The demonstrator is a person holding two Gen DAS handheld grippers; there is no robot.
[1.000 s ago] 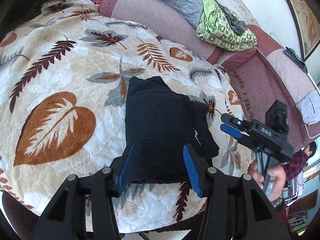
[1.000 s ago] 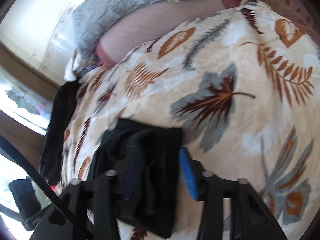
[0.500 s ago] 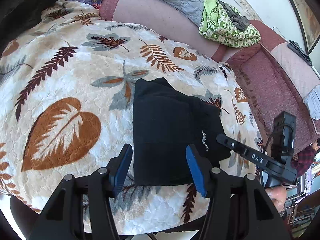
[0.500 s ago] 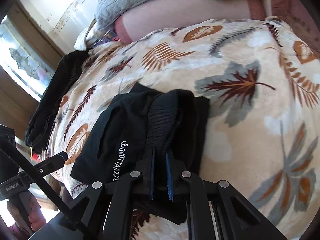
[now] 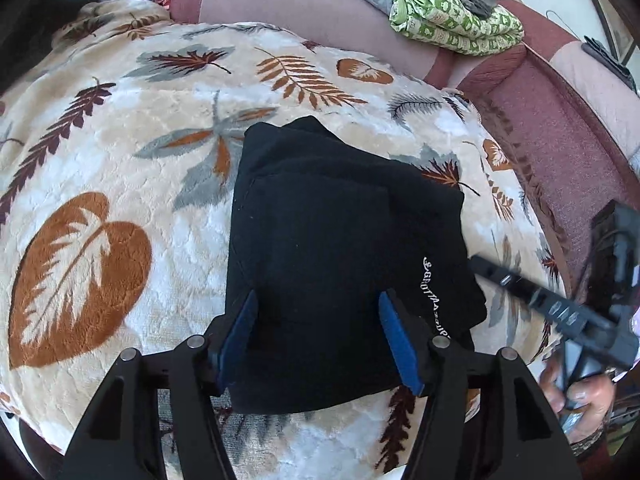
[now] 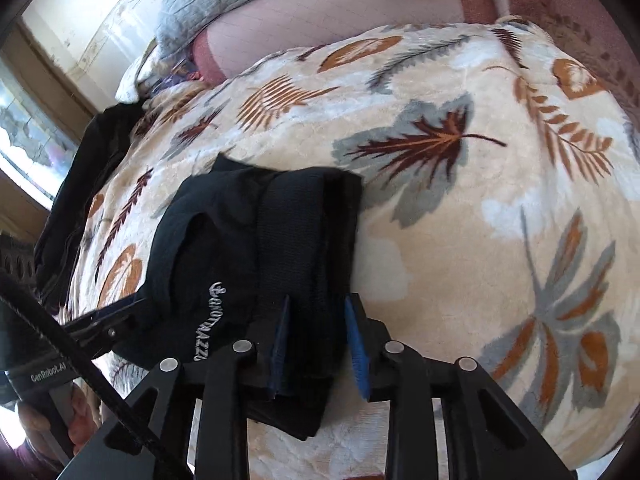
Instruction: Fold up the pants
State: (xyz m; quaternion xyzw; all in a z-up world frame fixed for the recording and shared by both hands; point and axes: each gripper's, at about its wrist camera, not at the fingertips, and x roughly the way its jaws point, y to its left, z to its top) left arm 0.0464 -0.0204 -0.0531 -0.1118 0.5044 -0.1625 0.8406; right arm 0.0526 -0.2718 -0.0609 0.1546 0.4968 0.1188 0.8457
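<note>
Left gripper (image 5: pixel 318 336): jaws opening, blue pads spread to either side of the near part of the black pants (image 5: pixel 340 248); the pads stand clear of the cloth and pinch nothing. Right gripper (image 6: pixel 318 344): jaws opening, with the thick right-hand edge of the pants (image 6: pixel 288 248) between the pads; whether the left pad touches the fabric cannot be told, the right pad stands apart. The pants lie folded into a compact, roughly square bundle on the leaf-patterned blanket (image 5: pixel 120 184), several layers showing at the far edge, a ribbed band along the right side, and white lettering (image 5: pixel 434 298) near that side. The lettering is partly covered and cannot be read in full. The near hem of the bundle is hidden behind both grippers' fingers. The right gripper appears blurred at the edge of the left wrist view, its hand (image 5: pixel 584 396) cut off by the frame.
</note>
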